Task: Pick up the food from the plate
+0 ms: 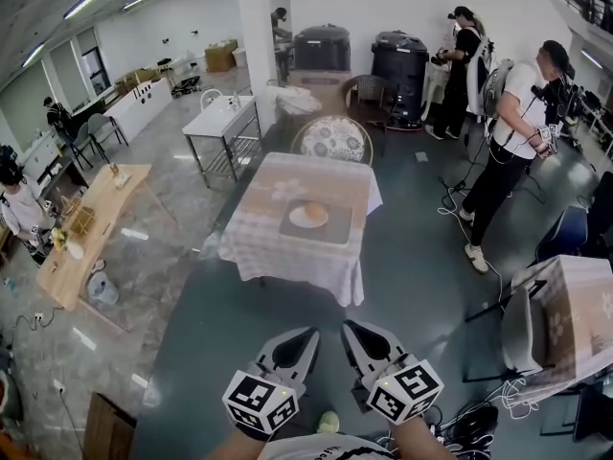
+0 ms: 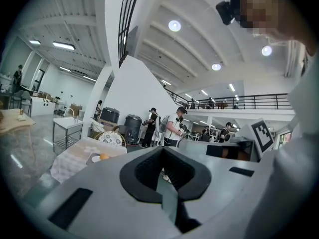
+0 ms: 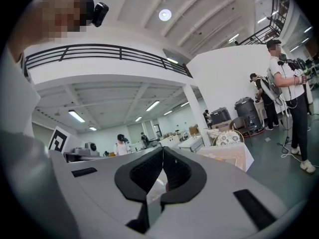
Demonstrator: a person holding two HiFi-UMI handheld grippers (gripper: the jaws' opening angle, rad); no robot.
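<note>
Orange, rounded food (image 1: 314,212); pale round plate (image 1: 296,219) beneath

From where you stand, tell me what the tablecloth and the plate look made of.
Tablecloth: matte fabric, it seems; it hangs in soft folds at the edges. Plate: white and smooth, perhaps ceramic or plastic; too small to tell which.

Left claw (image 2: 163,149) closed, empty; food (image 2: 103,156) on distant table (image 2: 70,164).

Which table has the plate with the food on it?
The middle table with the pale cloth; a plate with round orange food sits on it. The wooden table stands left, the white table behind.
</note>
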